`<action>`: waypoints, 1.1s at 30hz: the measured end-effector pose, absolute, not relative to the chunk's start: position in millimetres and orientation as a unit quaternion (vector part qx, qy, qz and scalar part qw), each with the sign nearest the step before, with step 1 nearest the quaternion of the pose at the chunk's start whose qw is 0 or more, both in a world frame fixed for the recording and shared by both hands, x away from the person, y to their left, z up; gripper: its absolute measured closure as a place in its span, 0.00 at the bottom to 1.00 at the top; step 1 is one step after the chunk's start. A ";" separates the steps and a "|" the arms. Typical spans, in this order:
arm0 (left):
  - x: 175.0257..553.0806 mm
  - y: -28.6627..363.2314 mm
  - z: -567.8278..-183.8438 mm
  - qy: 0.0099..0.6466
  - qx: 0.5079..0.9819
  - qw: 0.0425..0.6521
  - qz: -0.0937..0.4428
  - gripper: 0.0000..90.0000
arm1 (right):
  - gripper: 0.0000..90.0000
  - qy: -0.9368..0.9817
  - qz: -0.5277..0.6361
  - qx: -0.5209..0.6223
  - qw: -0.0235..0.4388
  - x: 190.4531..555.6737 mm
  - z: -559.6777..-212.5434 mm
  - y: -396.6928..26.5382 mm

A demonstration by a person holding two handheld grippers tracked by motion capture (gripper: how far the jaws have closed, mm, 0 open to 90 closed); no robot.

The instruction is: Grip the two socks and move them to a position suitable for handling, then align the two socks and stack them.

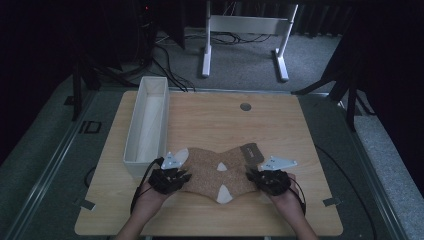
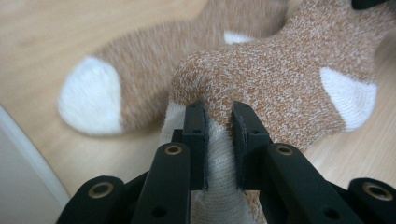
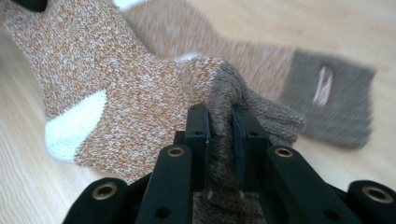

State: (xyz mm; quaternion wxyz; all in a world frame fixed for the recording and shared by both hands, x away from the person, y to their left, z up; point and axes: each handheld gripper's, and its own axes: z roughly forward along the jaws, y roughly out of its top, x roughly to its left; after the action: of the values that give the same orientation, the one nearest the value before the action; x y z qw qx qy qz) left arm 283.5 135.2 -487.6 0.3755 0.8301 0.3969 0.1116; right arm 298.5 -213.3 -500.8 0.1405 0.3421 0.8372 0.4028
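Near the table's [image 1: 300,130] front edge, both tongs [image 1: 175,178] [image 1: 256,176] pinch the upper sock [image 2: 280,79] — toe and cuff ends.

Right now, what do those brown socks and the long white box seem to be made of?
The near sock, pinched at its toe by the left gripper and at its cuff by the right gripper, looks like thick knitted yarn: flecked loops, fuzzy matte surface, white heel patch. The far sock looks the same. The white box seems to be matte fabric or cardboard; I can't tell which.
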 end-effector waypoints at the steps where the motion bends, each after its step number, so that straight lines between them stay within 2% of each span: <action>1: 286.0 135.0 -484.4 0.399 0.828 0.376 0.114 0.87 | 0.87 0.835 0.406 0.342 0.143 301.0 -496.6 -213.6; 8: 304.5 124.5 -470.5 0.397 0.830 0.365 0.143 0.87 | 0.87 0.822 0.417 0.352 0.163 325.2 -476.6 -214.7; 16: 326.7 117.1 -470.3 0.418 0.825 0.347 0.154 0.87 | 0.86 0.817 0.412 0.367 0.167 355.2 -470.4 -214.2; 19: 336.3 113.3 -476.0 0.426 0.829 0.323 0.162 0.87 | 0.86 0.819 0.404 0.373 0.164 365.8 -473.0 -212.6; 29: 352.6 109.6 -503.9 0.459 0.827 0.291 0.142 0.87 | 0.85 0.826 0.382 0.389 0.142 382.7 -500.8 -208.7; 33: 354.4 106.0 -512.6 0.451 0.839 0.266 0.150 0.87 | 0.85 0.831 0.371 0.389 0.142 384.3 -509.7 -207.1</action>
State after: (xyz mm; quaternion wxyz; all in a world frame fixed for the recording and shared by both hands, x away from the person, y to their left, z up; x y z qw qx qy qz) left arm 354.4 106.0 -512.6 0.2661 0.8389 0.4507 0.1496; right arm 384.3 -207.1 -509.7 0.1421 0.3892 0.8311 0.3709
